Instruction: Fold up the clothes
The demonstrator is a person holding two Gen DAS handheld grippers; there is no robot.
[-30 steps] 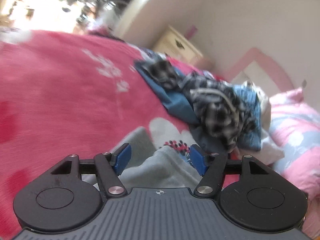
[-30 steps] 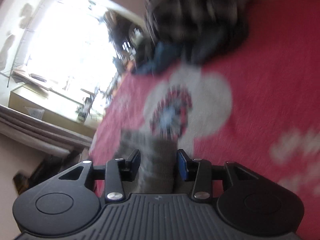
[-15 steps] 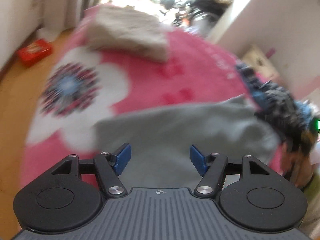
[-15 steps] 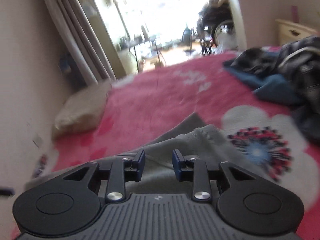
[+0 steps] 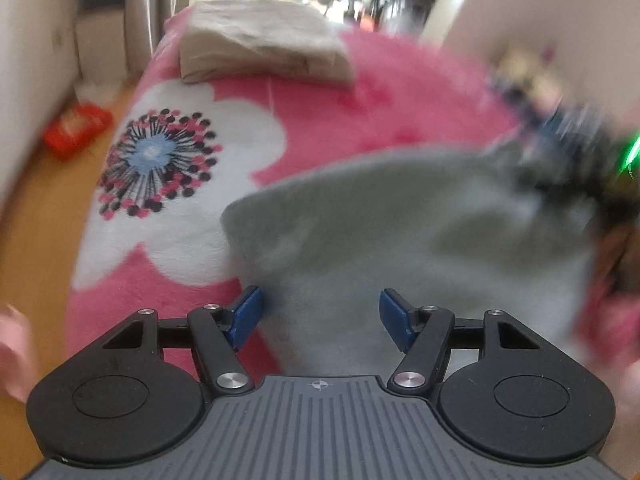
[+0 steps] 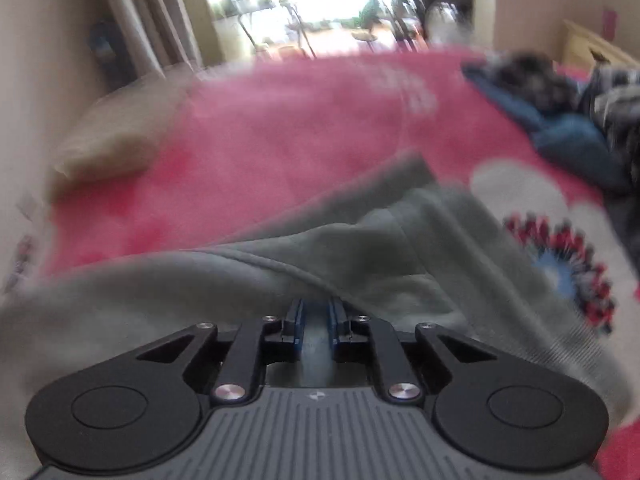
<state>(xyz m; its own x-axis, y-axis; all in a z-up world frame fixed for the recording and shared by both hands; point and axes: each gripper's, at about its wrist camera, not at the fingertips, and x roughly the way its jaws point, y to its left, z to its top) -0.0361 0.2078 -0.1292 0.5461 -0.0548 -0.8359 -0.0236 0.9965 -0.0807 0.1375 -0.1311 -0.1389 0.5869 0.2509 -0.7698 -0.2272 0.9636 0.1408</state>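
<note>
A grey sweatshirt point(image 5: 400, 232) lies spread on a pink flowered blanket point(image 5: 360, 112). My left gripper point(image 5: 320, 316) hovers over its near edge, open, with the cloth below and nothing between the blue pads. In the right wrist view the same grey sweatshirt point(image 6: 280, 272) bunches in folds, and my right gripper point(image 6: 318, 320) is shut on a fold of it. The right-hand side of the left wrist view is blurred by motion.
A folded beige garment point(image 5: 260, 44) rests at the far end of the bed. A pile of plaid and blue clothes point(image 6: 560, 112) lies to the right. A red box point(image 5: 76, 130) sits on the wooden floor at left. A nightstand point(image 6: 592, 46) stands by the wall.
My right gripper has closed from a narrow gap onto the grey sweatshirt. Both cameras swung away from the clothes pile to face along the bed toward the window.
</note>
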